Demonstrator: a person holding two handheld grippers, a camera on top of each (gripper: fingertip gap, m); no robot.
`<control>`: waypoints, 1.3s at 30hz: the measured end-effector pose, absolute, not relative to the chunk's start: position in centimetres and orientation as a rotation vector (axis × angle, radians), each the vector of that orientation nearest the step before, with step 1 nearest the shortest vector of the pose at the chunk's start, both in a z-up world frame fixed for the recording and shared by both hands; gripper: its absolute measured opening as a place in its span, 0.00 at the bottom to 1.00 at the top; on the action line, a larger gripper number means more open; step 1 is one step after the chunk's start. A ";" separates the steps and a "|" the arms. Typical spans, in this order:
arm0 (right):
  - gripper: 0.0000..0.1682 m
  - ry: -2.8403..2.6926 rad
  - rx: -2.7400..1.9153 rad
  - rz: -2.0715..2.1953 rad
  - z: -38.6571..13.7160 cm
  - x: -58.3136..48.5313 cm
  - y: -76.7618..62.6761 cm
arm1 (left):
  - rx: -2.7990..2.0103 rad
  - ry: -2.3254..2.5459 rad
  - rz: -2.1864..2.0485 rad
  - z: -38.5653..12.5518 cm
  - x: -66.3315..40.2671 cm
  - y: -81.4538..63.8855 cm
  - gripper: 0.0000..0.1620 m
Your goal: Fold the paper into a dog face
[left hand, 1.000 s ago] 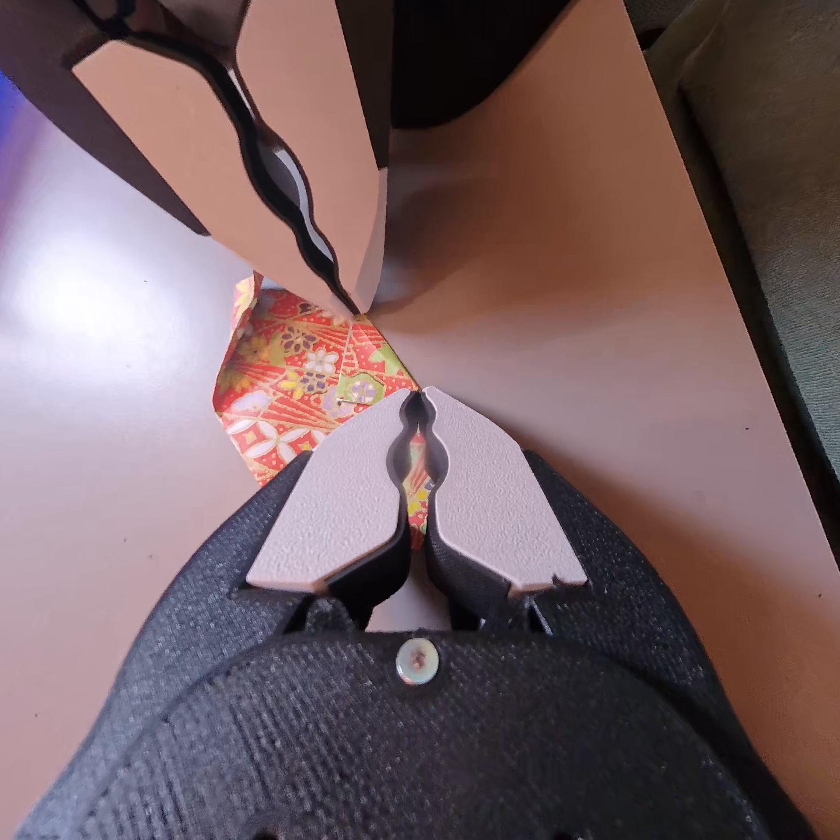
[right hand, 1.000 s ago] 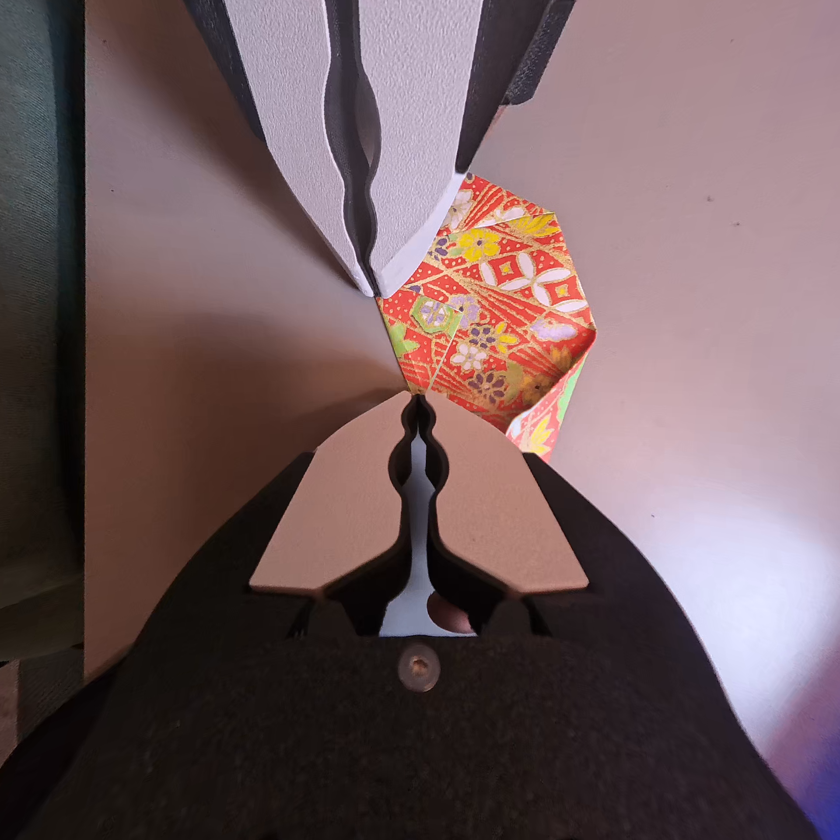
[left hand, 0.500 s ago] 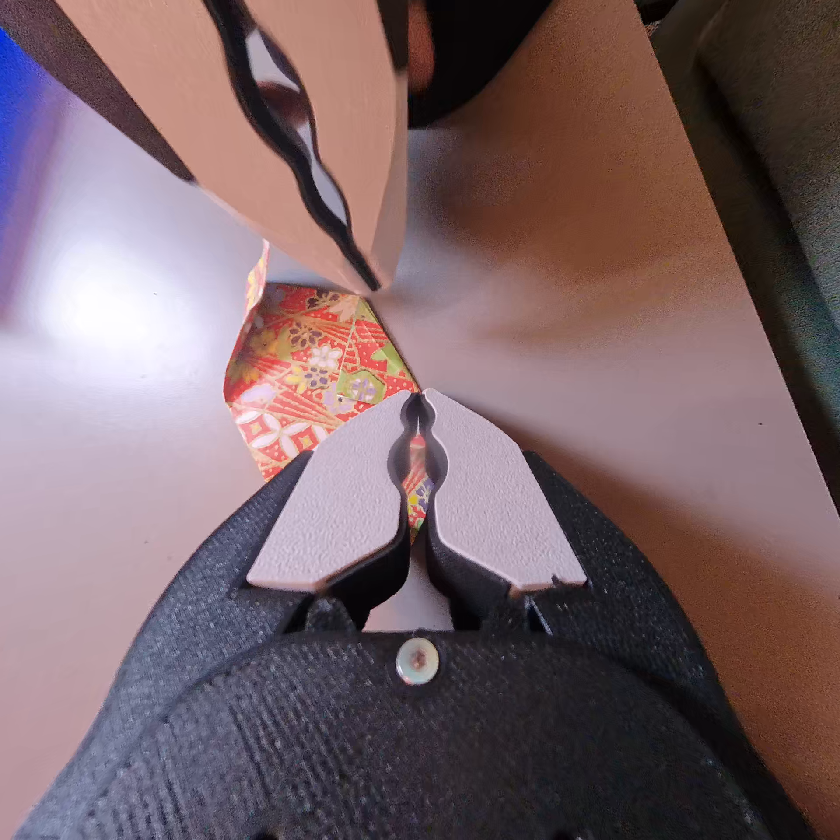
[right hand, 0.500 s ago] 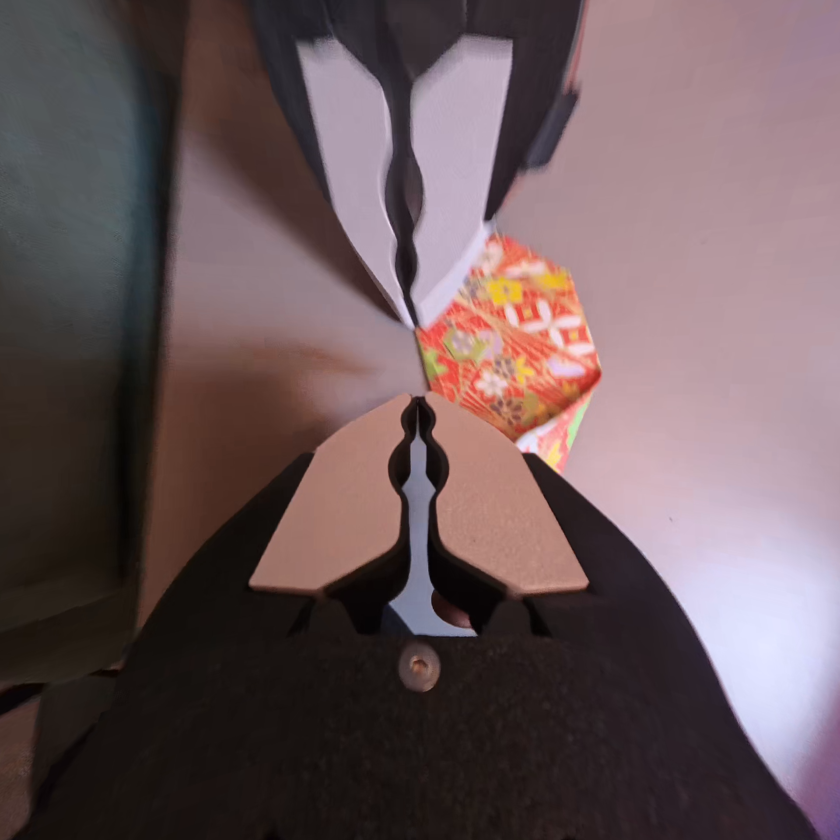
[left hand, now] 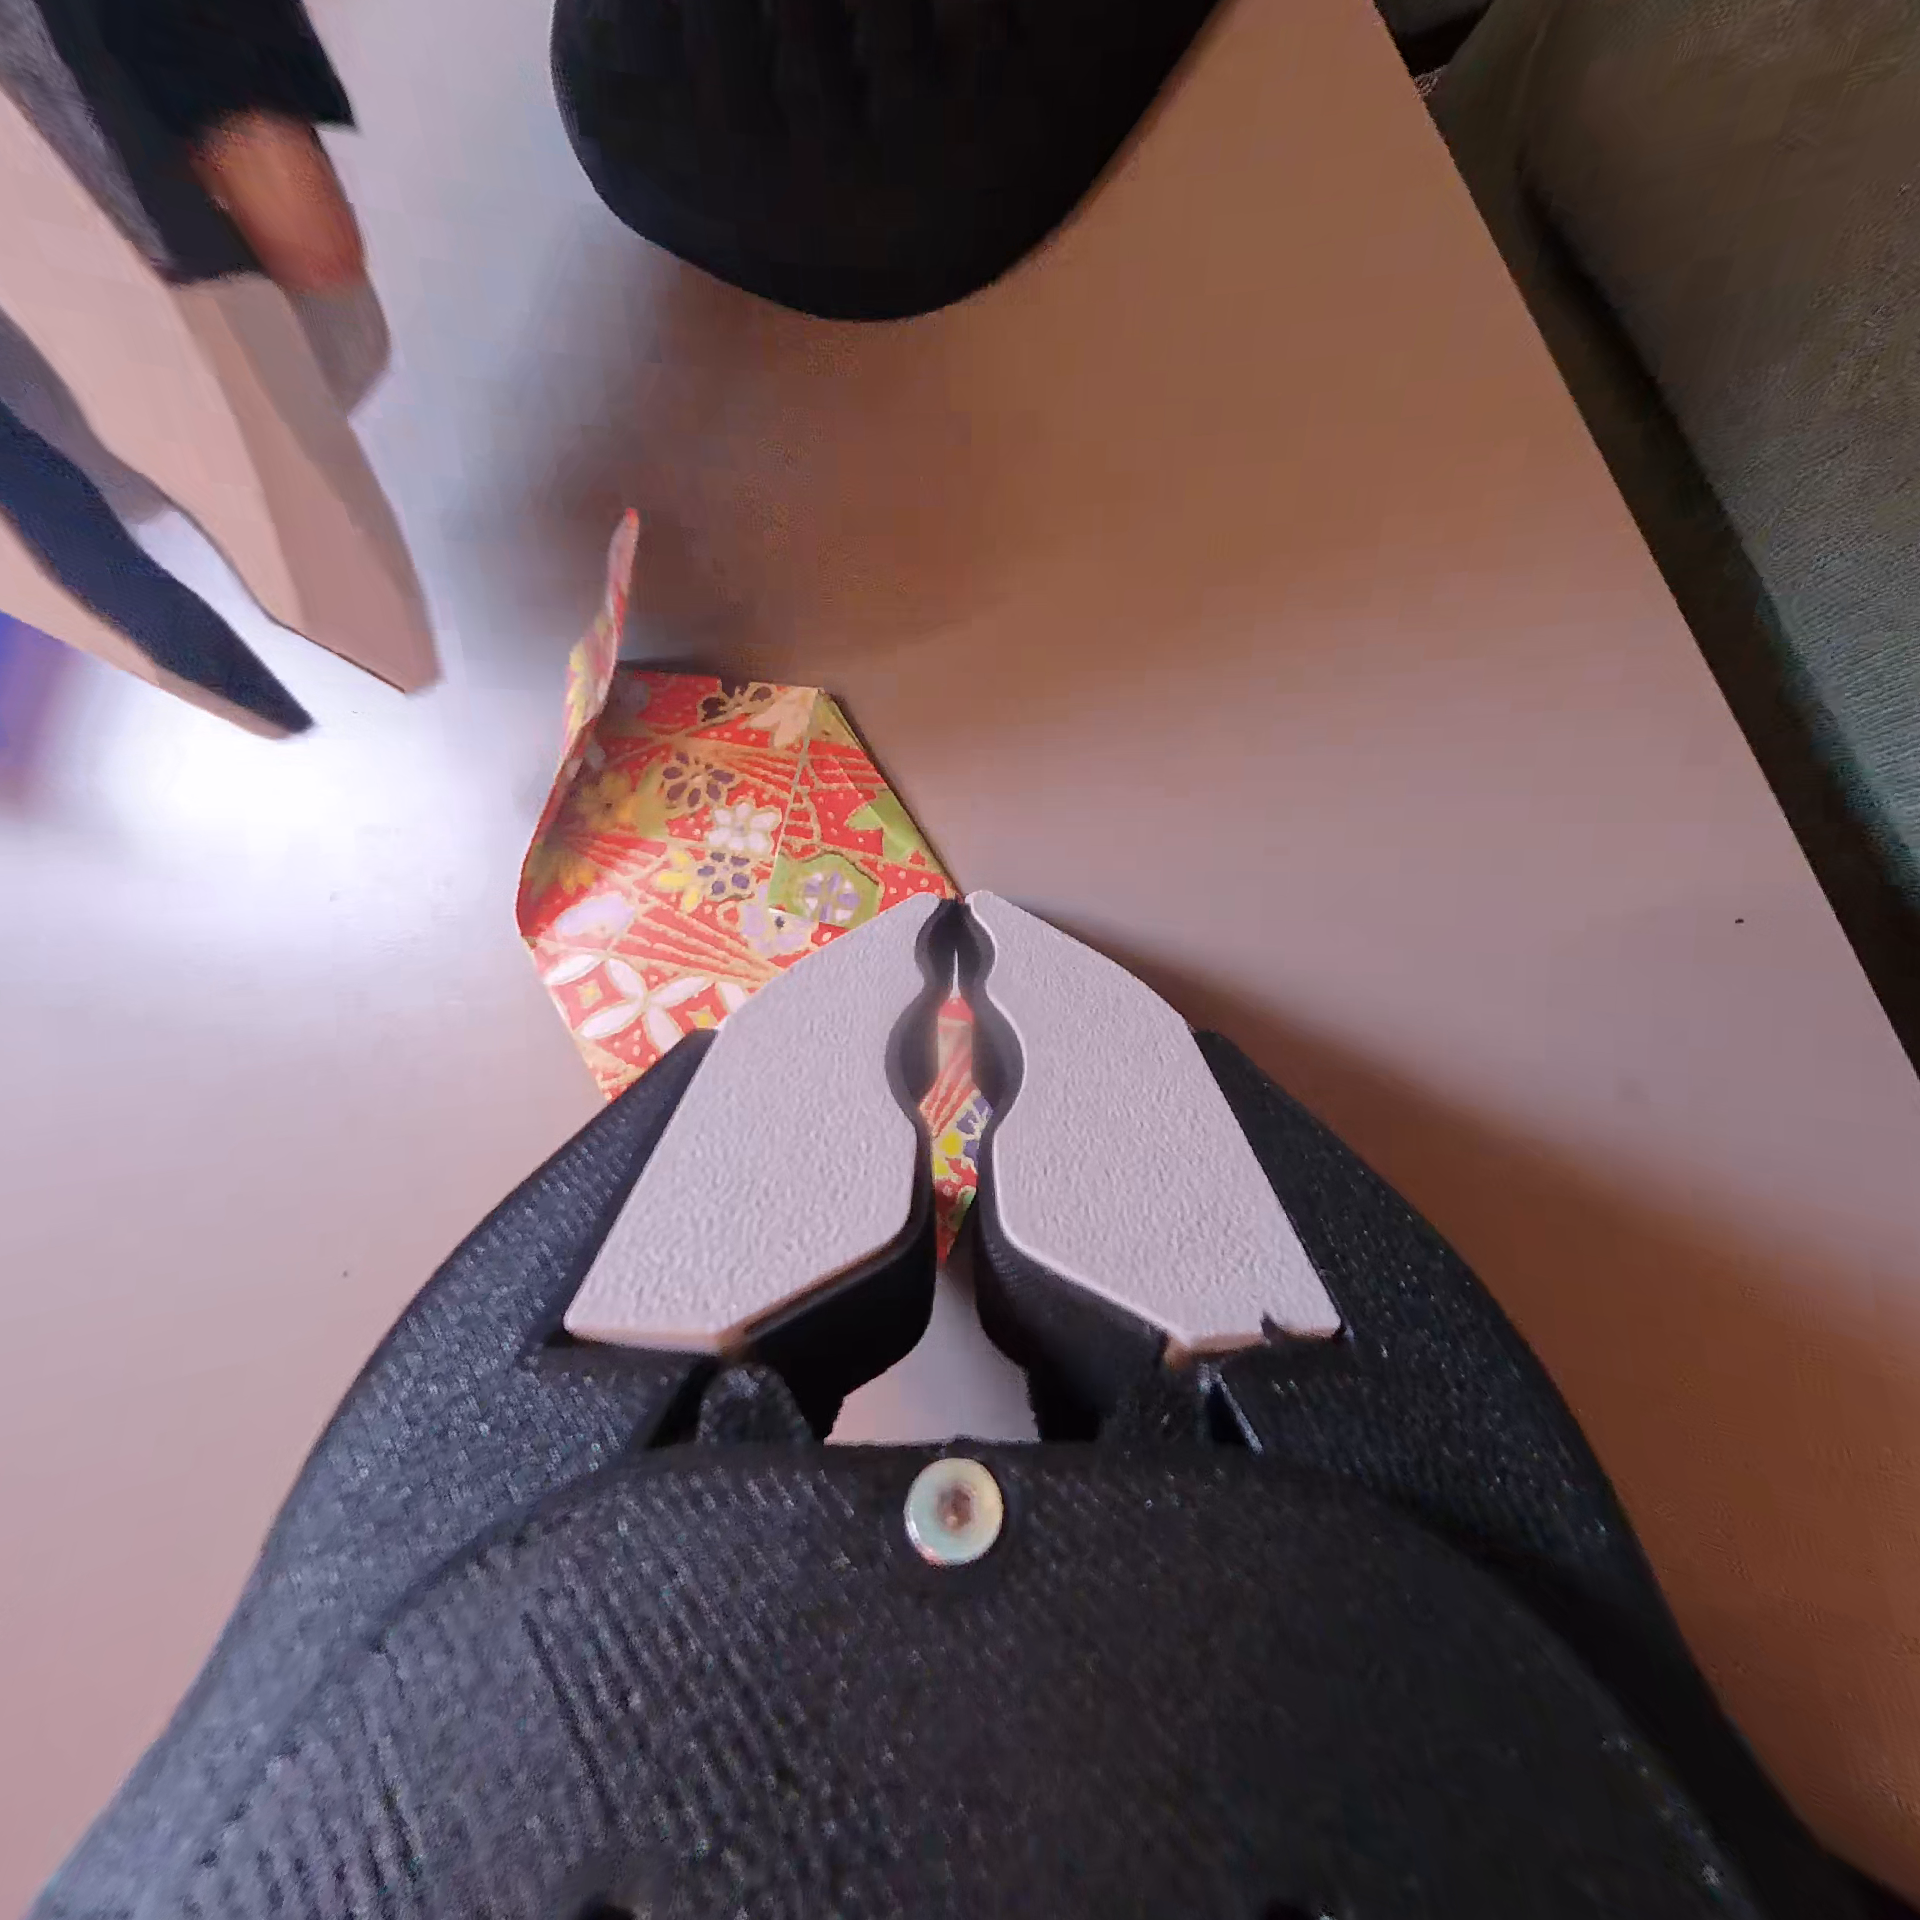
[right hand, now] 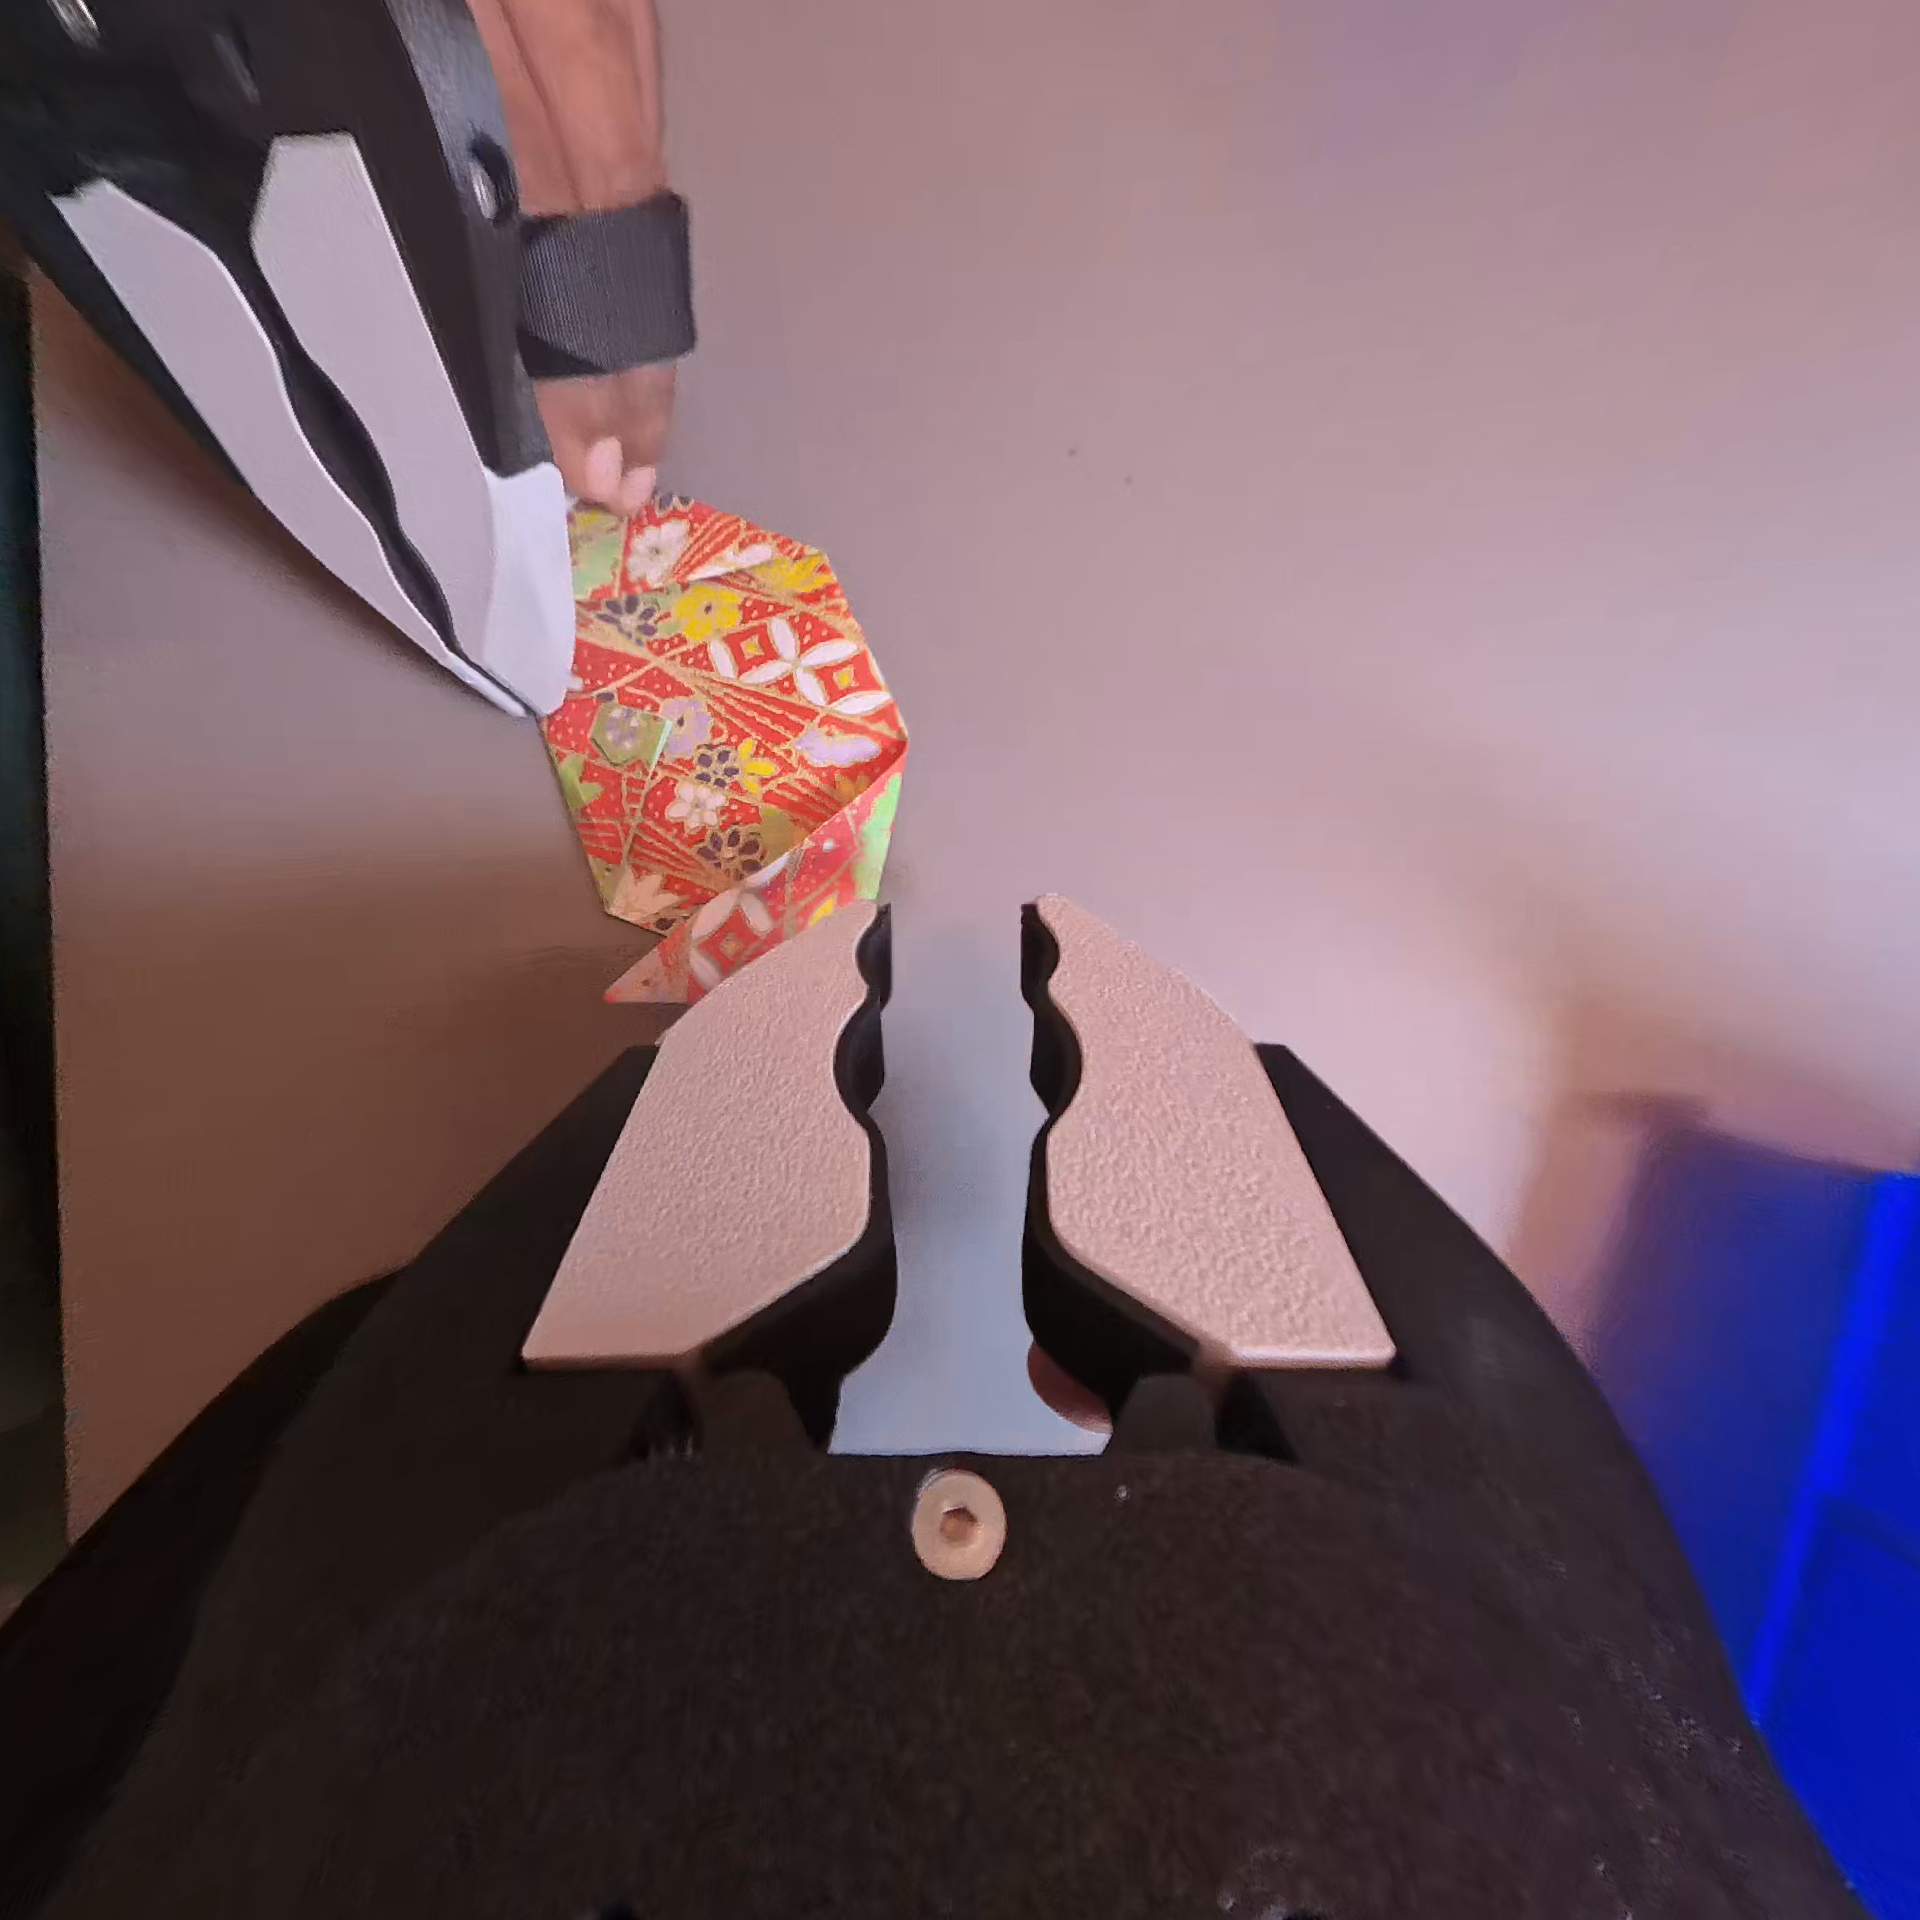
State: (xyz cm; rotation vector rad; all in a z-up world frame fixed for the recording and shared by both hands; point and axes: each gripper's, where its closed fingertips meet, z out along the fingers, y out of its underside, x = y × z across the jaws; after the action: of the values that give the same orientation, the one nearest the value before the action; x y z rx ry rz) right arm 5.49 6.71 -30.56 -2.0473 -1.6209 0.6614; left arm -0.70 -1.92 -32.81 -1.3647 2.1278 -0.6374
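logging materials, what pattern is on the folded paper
Red paper with gold lines and small multicoloured flowers; clearest in the left wrist view.

Warm, soft light is falling on the bench [left hand: 1195,582], with a white glare patch glowing at the left of the left wrist view and a blue-violet cast bleeding in at the edges. The right tongs [left hand: 343,665] are smearing with motion blur there; the left tongs [right hand: 520,691] are blurring in the right wrist view. Wide-angle distortion is bending the borders. The paper [left hand: 717,852] is staying fairly sharp.
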 end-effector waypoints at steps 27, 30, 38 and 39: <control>0.00 -1.565 -1.919 0.871 -30.4 4.6 6.1 | -1.860 1.667 -0.954 -31.2 -4.5 5.2 0.46; 0.00 -1.499 -1.908 0.894 -29.8 4.7 6.8 | -1.886 1.746 -0.893 -32.4 -4.8 4.5 0.42; 0.10 -1.415 -1.871 0.987 -28.9 3.9 7.1 | -1.808 1.819 -0.744 -32.8 -5.2 5.0 0.15; 0.12 -1.414 -1.877 1.005 -29.0 3.7 6.9 | -1.801 1.823 -0.744 -32.8 -5.2 5.0 0.13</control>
State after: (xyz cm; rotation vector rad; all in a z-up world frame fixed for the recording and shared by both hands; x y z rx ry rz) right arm 3.75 6.92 -29.04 -1.8772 -1.4135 1.0048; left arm -5.20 5.04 -32.77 -1.8006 1.8230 -0.7441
